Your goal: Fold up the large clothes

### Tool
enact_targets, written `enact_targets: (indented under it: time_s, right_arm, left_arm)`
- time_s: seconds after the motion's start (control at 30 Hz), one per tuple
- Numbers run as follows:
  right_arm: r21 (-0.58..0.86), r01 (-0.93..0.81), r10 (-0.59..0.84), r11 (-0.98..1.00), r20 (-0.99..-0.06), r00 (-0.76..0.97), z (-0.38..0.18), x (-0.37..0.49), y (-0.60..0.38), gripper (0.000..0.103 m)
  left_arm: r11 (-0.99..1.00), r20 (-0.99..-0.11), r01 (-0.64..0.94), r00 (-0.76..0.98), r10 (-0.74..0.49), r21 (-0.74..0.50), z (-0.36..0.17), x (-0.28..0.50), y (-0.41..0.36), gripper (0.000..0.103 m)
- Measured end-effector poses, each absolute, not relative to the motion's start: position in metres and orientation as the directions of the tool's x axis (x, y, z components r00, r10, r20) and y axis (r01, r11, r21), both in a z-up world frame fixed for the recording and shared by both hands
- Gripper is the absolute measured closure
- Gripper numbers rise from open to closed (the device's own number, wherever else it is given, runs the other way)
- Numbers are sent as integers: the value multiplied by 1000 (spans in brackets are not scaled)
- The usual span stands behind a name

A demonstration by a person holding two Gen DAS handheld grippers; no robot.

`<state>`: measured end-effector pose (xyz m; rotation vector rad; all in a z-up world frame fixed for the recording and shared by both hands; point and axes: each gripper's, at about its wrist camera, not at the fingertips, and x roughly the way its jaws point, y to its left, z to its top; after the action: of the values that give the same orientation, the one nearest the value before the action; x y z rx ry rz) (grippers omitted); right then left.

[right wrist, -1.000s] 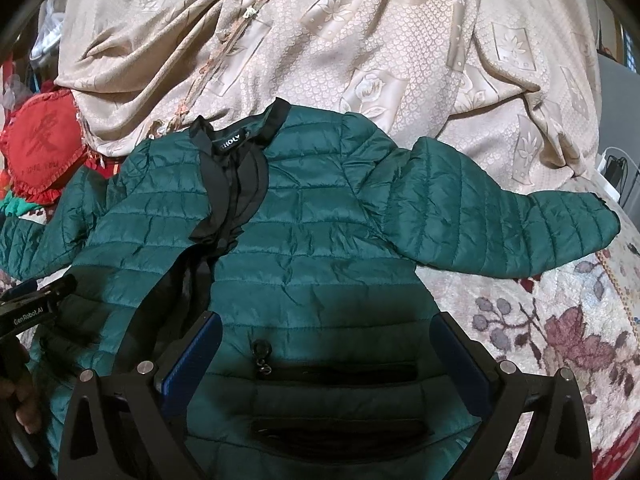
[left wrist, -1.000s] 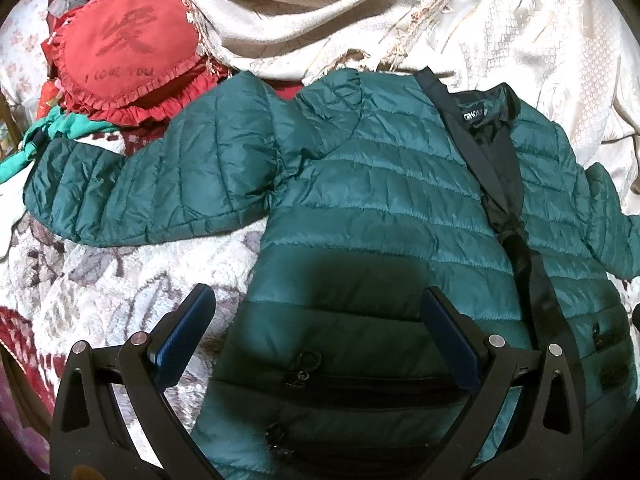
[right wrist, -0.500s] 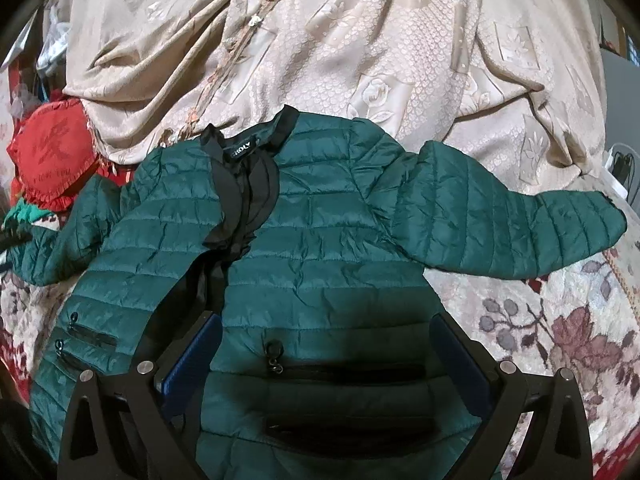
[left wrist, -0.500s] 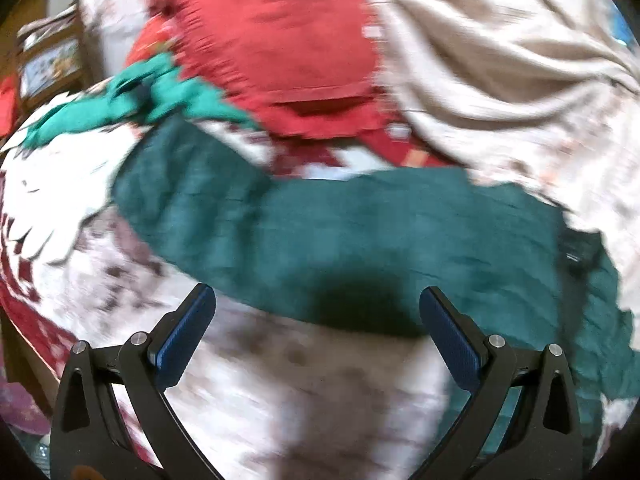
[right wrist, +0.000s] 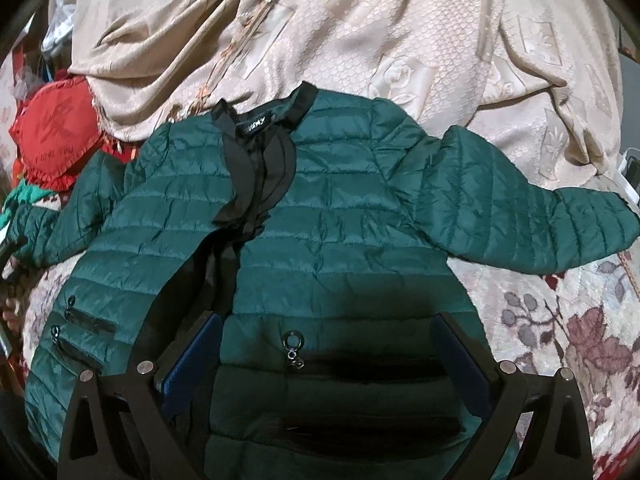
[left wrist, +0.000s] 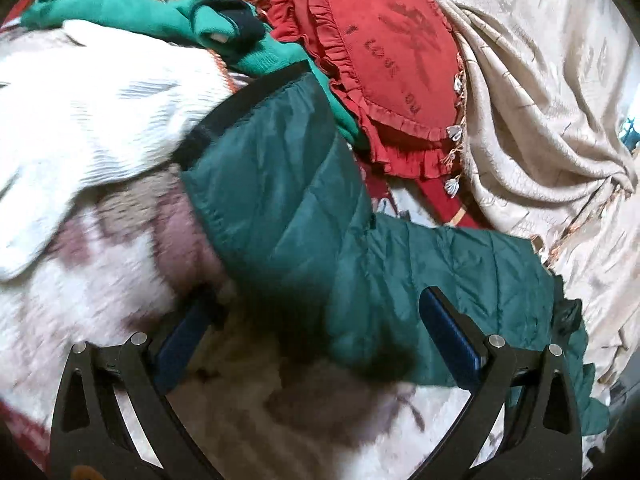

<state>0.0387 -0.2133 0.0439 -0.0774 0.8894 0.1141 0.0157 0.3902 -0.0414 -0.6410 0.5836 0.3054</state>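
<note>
The green quilted jacket (right wrist: 344, 240) lies spread front-up on the floral bedspread (right wrist: 560, 320). Left tongs (left wrist: 316, 336) gape above its left sleeve (left wrist: 288, 208), seemingly not touching; right tongs (right wrist: 328, 352) stand apart over the hem.

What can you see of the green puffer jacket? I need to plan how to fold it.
The green jacket is dark green, quilted and slightly shiny, with black collar, cuffs and front trim. It lies face up on the floral bedspread, front partly open, both sleeves spread outward. Zipped pockets with ring pulls sit low on the front. Its other sleeve's cuff reaches white fabric near the red cushion. Both grippers hover open above it.
</note>
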Motion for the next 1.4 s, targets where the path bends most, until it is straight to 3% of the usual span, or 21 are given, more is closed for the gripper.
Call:
enact_targets:
  time_s: [0.1, 0.17, 0.2, 0.23, 0.27, 0.37, 0.43, 0.53, 0.73, 0.8, 0.87, 1.1, 1.23, 1.4]
  right_arm:
    - [-14, -136, 74, 991, -784, 617, 41, 42, -212, 0]
    - [-3, -140, 84, 990, -789, 609, 40, 43, -211, 0]
    - [1, -143, 89, 990, -790, 606, 39, 44, -210, 0]
    - [5, -147, 94, 989, -791, 604, 38, 44, -209, 0]
    - [8, -149, 97, 989, -792, 603, 38, 44, -208, 0]
    - [20, -160, 113, 987, -794, 597, 38, 44, -206, 0]
    - [21, -165, 117, 986, -794, 597, 38, 44, -205, 0]
    - [21, -165, 117, 986, -794, 596, 38, 44, -205, 0]
    - [22, -155, 110, 988, -800, 590, 36, 47, -208, 0]
    - [14, -148, 100, 989, -799, 592, 37, 47, -211, 0]
    - [-2, -128, 76, 992, -794, 603, 40, 46, -216, 0]
    - [-19, -79, 34, 997, -785, 618, 51, 36, -240, 0]
    - [-21, -66, 23, 998, -796, 605, 52, 28, -256, 0]
    - [-39, -74, 13, 997, -803, 596, 51, 17, -274, 0]
  left_arm:
    - [770, -568, -399, 821, 57, -499, -39, 30, 392, 5]
    - [769, -549, -373, 835, 34, -520, -36, 38, 395, 34]
    - [763, -527, -353, 849, 18, -542, -33, 39, 397, 44]
    - [760, -511, -337, 860, 9, -555, -31, 40, 399, 65]
    - [759, -501, -329, 865, 5, -561, -29, 40, 401, 79]
    - [754, -500, -342, 866, 21, -561, -25, 43, 408, 81]
    - [754, -551, -393, 833, 50, -526, -27, 51, 413, 81]
    - [753, -591, -435, 803, 76, -493, -32, 59, 419, 71]
    - [776, -645, -473, 756, 114, -417, -31, 78, 416, 69]
    - [794, -659, -473, 742, 124, -383, -25, 82, 411, 85]
    - [813, -641, -450, 757, 127, -370, -14, 78, 402, 93]
    - [862, -517, -361, 844, 141, -355, 51, 48, 339, 93]
    - [894, -441, -220, 897, 28, -391, 89, 51, 284, 93]
    - [919, -407, -34, 903, -141, -393, 115, 89, 190, 93]
